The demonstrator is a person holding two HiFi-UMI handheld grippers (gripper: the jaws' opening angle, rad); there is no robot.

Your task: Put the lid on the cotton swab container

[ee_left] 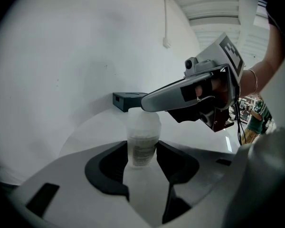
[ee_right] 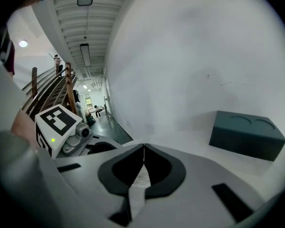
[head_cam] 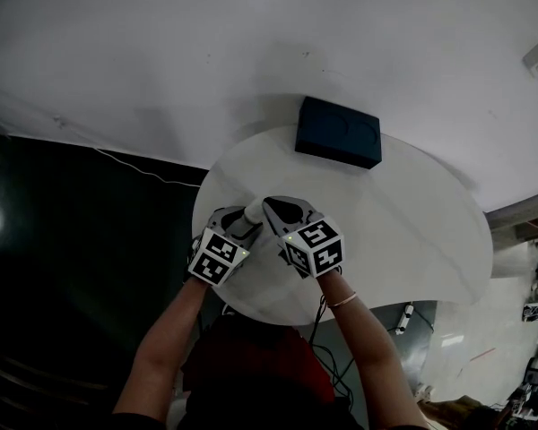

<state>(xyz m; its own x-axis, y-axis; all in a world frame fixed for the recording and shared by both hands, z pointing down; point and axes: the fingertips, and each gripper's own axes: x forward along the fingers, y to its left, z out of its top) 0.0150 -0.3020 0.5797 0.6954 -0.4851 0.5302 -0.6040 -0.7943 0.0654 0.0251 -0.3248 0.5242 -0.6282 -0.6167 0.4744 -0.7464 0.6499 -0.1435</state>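
In the head view, a round, smooth white bench (head_cam: 403, 231) carries a dark blue, matte rectangular box (head_cam: 338, 132) at its far edge. Near the front left edge the left tongs (head_cam: 242, 223) and the right tongs (head_cam: 276, 208) converge on a small pale cylinder, the cotton swab container (head_cam: 255, 211). Each tool ends in a cube of black-and-white square markers. In the left gripper view the container (ee_left: 143, 144) is a translucent, frosted plastic cylinder with a printed label band. It stands upright between the dark curved pads (ee_left: 107, 167) of the left tongs, which are spread wide and pressed against its two sides; its contents are too cloudy to make out. The grey tip of the right tongs (ee_left: 147, 103) lies at its rounded top, and I cannot tell whether a lid sits there. In the right gripper view the right tongs' black pads (ee_right: 118, 172) meet at the tips, closed, with a pale printed surface showing through the slit beneath them. The box (ee_right: 247, 136) shows two shallow round hollows in its top.
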